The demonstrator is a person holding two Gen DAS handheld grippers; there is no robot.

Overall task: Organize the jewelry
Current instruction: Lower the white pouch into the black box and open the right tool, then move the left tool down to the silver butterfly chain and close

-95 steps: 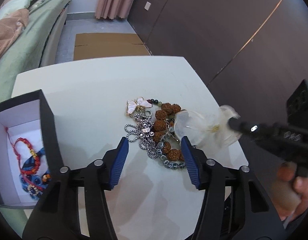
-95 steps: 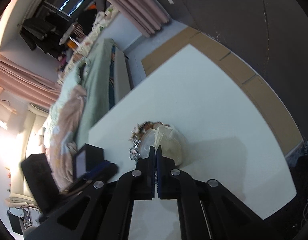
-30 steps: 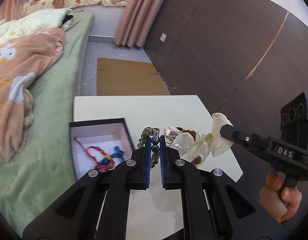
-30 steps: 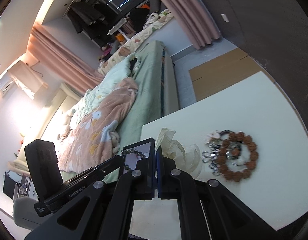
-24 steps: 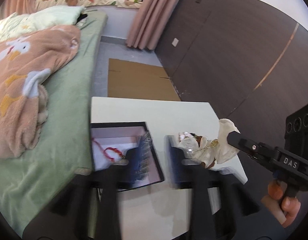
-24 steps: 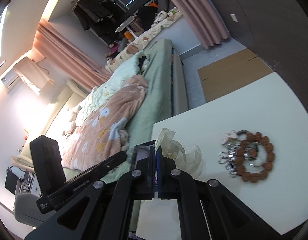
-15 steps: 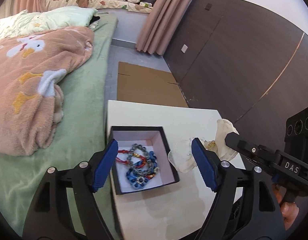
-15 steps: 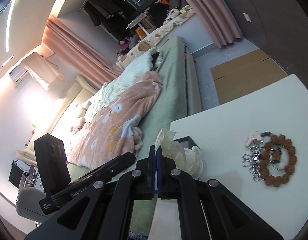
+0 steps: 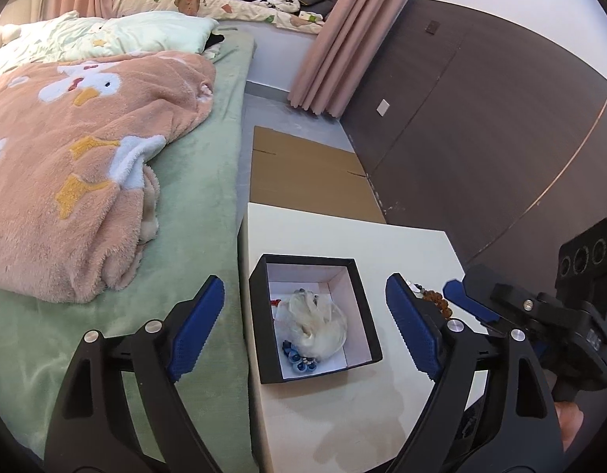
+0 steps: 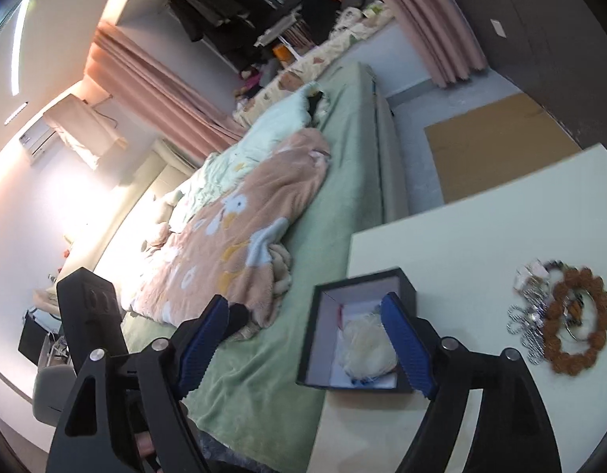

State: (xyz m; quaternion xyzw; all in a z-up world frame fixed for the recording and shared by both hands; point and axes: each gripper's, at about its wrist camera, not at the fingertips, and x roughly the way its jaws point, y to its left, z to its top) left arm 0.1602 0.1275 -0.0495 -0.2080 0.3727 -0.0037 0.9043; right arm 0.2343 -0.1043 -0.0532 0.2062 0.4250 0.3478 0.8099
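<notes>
Green bedding [image 9: 209, 213] ran right against the table [image 9: 327, 232], and that was the biggest hazard: the box [image 9: 260, 315] sat at the table's very corner on the bed side, so a knock from either gripper could have tipped it onto the bed and spilled what it held. A pink blanket [image 9: 86, 149] lay heaped close by, where small beads would have been hard to find.

Inside the box lay a white pouch [image 9: 317, 325] on top of a red cord [image 9: 276, 302] and blue beads [image 9: 297, 358], nearly covering them. Being soft and bulky, it looked likely to fill the box and leave little room for the rest, or to snag a finger reaching in.

Jaws on the left gripper [image 9: 303, 331] were opening, with nothing pressed between the pads; the box merely showed through the gap. Those on the right gripper [image 10: 305, 345] were opening too, empty, with the pouch lying loose in the box beyond them.

Still out on the table, well apart from the box, lay a brown bead bracelet [image 10: 579, 319] tangled with silver chains [image 10: 530, 323]. Lifting one would probably have dragged the other, and a loose end could have dropped on the way across.
</notes>
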